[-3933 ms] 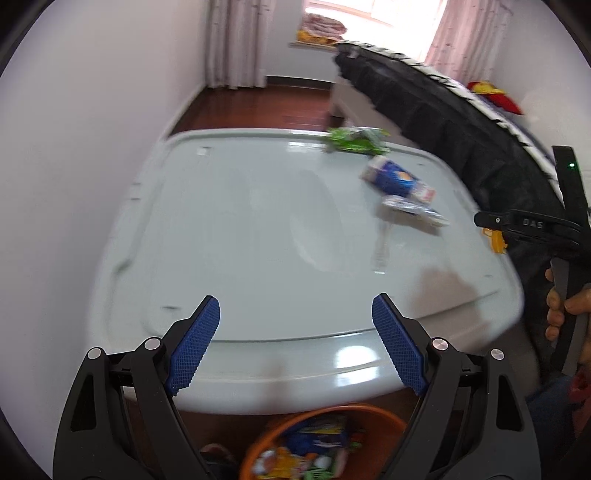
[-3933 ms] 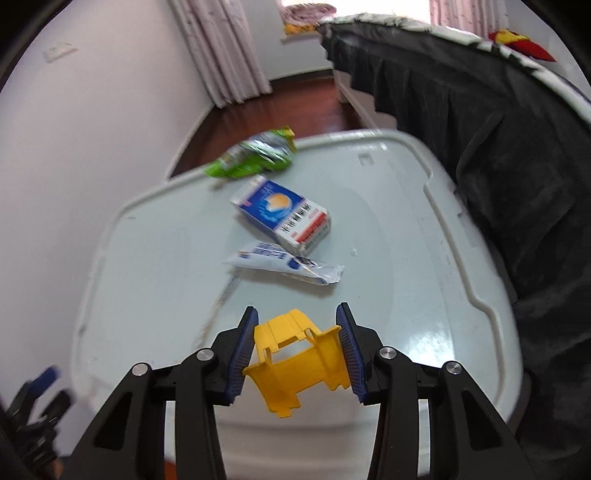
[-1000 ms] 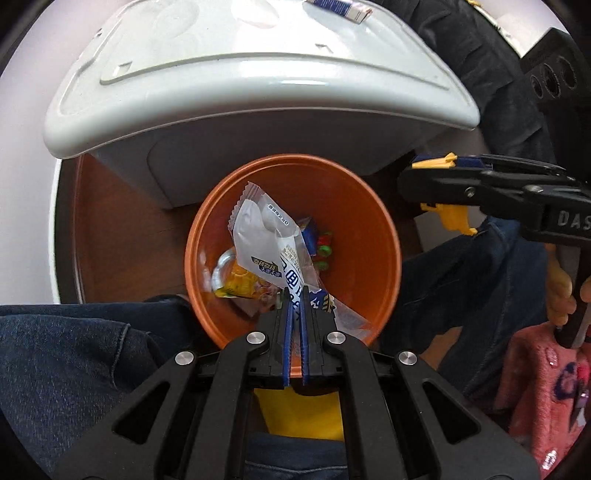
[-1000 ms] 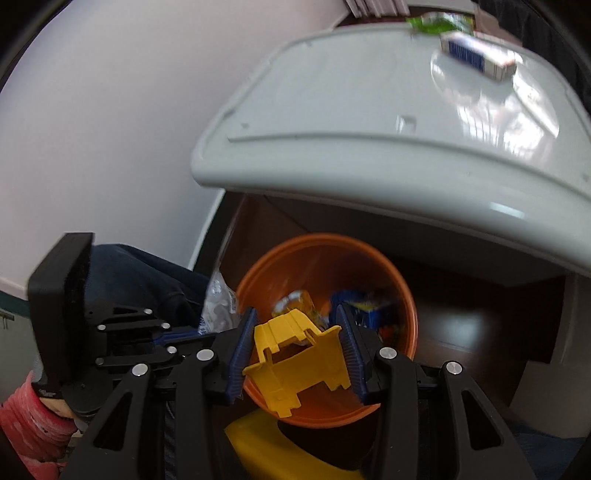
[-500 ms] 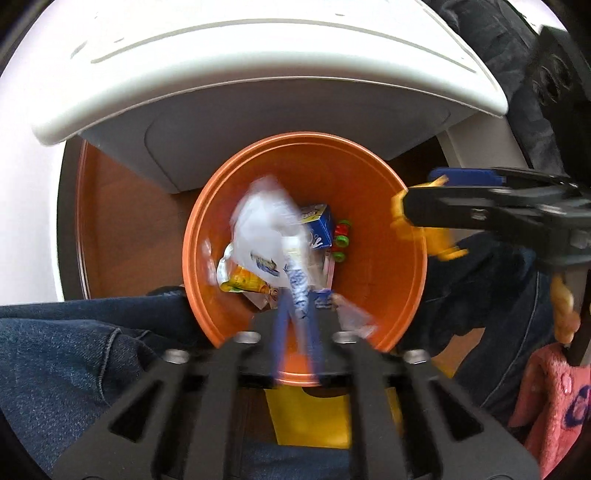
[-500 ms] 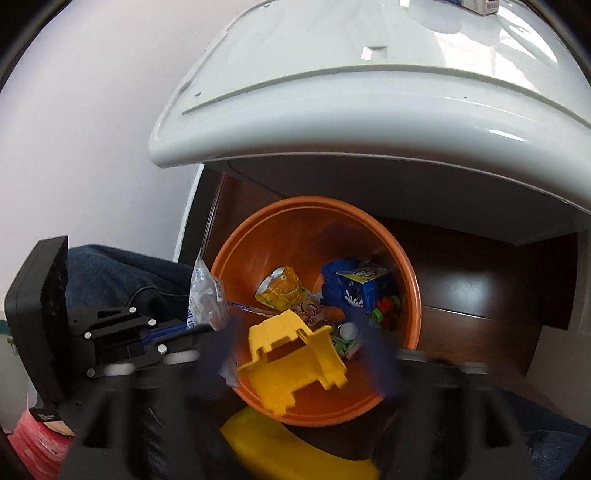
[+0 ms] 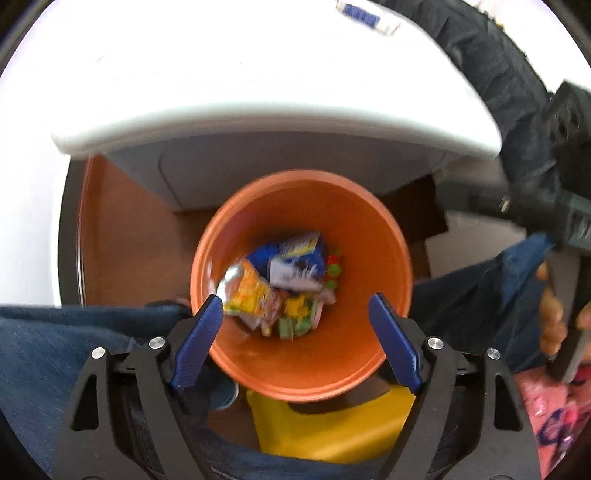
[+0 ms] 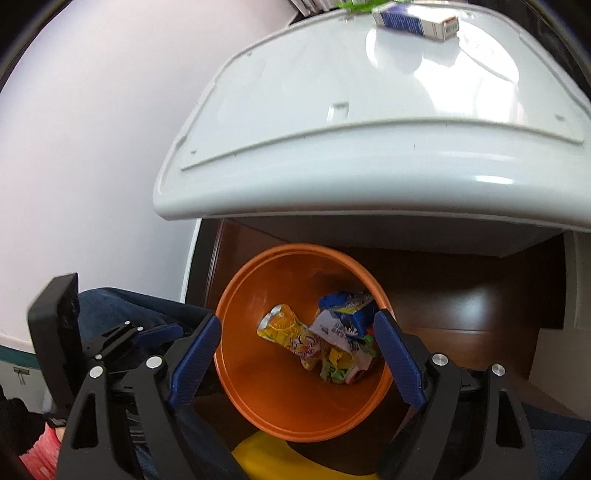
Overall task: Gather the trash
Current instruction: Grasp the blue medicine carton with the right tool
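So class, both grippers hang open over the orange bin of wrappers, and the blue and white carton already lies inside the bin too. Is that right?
Not quite. The blue and white carton sits on the white lid, as the right wrist view shows. The rest holds: left gripper and right gripper are open over the orange bin of wrappers.
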Tool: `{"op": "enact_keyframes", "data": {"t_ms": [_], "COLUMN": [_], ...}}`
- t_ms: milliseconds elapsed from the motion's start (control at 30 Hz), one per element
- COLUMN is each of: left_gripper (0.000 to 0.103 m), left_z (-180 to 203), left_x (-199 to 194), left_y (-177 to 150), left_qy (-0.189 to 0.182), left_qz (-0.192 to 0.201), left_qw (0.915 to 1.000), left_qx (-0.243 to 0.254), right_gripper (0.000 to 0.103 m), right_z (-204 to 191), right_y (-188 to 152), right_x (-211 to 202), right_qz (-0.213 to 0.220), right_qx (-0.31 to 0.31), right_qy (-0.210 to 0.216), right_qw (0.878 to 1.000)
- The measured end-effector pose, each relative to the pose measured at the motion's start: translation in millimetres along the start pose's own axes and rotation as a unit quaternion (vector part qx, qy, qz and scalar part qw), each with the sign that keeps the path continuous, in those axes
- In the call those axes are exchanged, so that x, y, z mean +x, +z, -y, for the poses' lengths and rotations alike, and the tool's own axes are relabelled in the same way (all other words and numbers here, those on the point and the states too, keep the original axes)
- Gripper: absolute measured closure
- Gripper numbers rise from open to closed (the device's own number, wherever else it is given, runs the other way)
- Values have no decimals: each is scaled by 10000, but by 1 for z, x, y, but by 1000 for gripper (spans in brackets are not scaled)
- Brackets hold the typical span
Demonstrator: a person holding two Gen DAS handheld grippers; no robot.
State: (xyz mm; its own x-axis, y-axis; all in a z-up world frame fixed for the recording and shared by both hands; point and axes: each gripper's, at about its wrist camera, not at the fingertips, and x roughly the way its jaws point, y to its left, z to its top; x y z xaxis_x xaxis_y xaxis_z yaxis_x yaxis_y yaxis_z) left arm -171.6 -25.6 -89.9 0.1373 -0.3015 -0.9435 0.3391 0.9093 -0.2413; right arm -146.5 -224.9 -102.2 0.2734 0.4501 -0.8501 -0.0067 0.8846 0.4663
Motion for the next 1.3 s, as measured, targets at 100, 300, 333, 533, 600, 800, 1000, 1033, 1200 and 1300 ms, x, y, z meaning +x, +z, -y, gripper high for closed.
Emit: {"op": "enact_keyframes", "data": {"t_ms": [100, 300, 333, 533, 600, 800, 1000, 1033, 1200, 1300], "left_gripper": [18, 12, 12, 12, 11, 11, 11, 11, 11, 11], "left_z": [8, 4, 2, -13, -19, -28, -31, -33, -42, -43], "left_x": [-25, -75, -80, -80, -75, -63, -67, -67, -64, -63], "left_y": [25, 96, 109, 165, 174, 175, 173, 176, 183, 184], "left_qy": [184, 176, 229, 452, 513, 478, 522, 571, 439, 462], "left_qz": [537, 1491, 1638, 1967, 2046, 2046, 2098, 2091, 2003, 1998], "left_qw": [9982, 9886, 9862, 9793, 9772, 9769, 9762, 9760, 9780, 9781], "left_qx": [192, 107, 88, -165, -251, -386, -176, -186, -379, -359], "right_gripper": [15, 12, 12, 12, 12, 8, 8, 8, 8, 25], "right_z": [-1, 14, 17, 19, 20, 50, 87, 92, 103, 103], "right_y": [10, 27, 32, 74, 98, 202, 291, 299, 328, 331], "right_x": [-16, -30, -32, -39, -42, -33, 12, 21, 51, 62], "right_qz": [289, 495, 512, 731, 934, 1147, 852, 802, 574, 296], "right_qx": [-127, -66, -64, -333, -584, -1374, -1491, -1494, -1508, -1579], "right_qy": [-260, -585, -663, -1334, -1555, -2209, -2708, -2796, -2972, -3050], "right_qw": [9992, 9970, 9965, 9878, 9817, 9587, 9472, 9450, 9411, 9387]}}
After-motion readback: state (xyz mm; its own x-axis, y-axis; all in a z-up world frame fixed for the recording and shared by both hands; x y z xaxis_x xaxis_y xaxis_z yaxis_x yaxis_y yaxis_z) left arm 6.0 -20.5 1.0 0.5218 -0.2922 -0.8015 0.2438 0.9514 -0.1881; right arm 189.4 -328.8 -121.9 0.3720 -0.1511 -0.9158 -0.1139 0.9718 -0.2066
